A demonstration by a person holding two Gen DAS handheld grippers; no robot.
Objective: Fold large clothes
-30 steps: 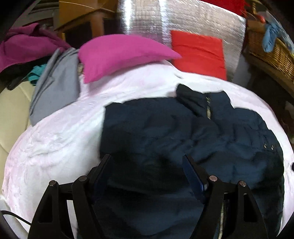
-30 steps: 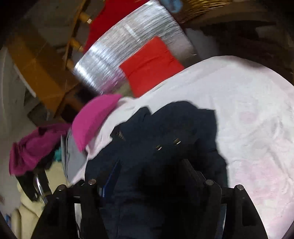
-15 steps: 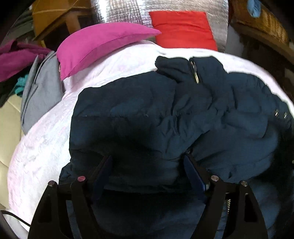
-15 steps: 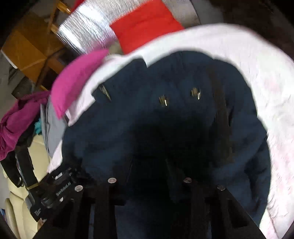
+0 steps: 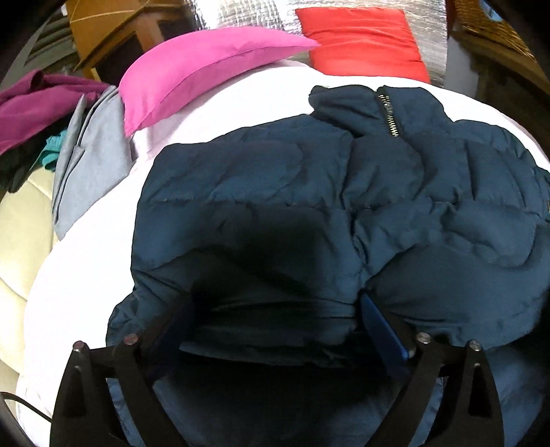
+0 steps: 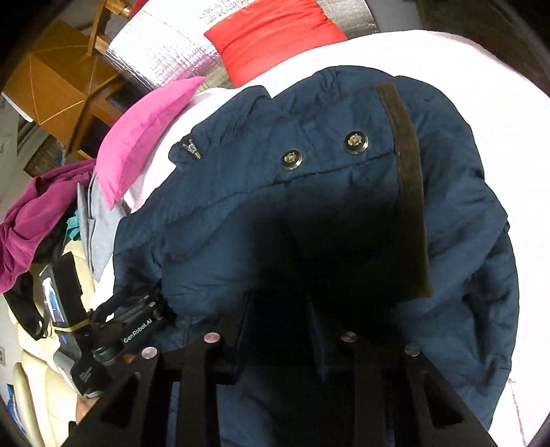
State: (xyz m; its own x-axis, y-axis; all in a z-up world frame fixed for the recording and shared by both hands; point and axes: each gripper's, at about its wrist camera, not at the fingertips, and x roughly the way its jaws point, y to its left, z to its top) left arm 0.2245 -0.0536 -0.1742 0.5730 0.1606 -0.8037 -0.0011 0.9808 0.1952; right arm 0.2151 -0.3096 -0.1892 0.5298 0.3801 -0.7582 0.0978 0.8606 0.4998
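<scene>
A dark navy padded jacket (image 5: 309,206) lies spread on a white bed sheet (image 5: 86,275), its zipper (image 5: 388,113) at the far collar. My left gripper (image 5: 275,316) is low over the near hem. Its jaws are opening wide, and the hem fold lies loose between the fingers. In the right wrist view the jacket (image 6: 309,192) shows two snap buttons (image 6: 292,157) and a dark strip (image 6: 409,192). My right gripper (image 6: 278,319) has its fingers narrow, pinching dark jacket fabric. The left gripper's housing (image 6: 134,335) shows at the jacket's left edge.
A pink pillow (image 5: 192,72), a red cushion (image 5: 364,41) and a silver padded panel stand at the bed's far end. A grey garment (image 5: 92,161) and a magenta garment (image 5: 34,106) are heaped on the left. At the far right is a wicker basket (image 5: 491,24). Bare sheet (image 6: 498,103) lies to the right.
Both grippers sank closer to the jacket, which now fills each view. The right fingers drew together onto the fabric. The left fingers spread a little wider.
</scene>
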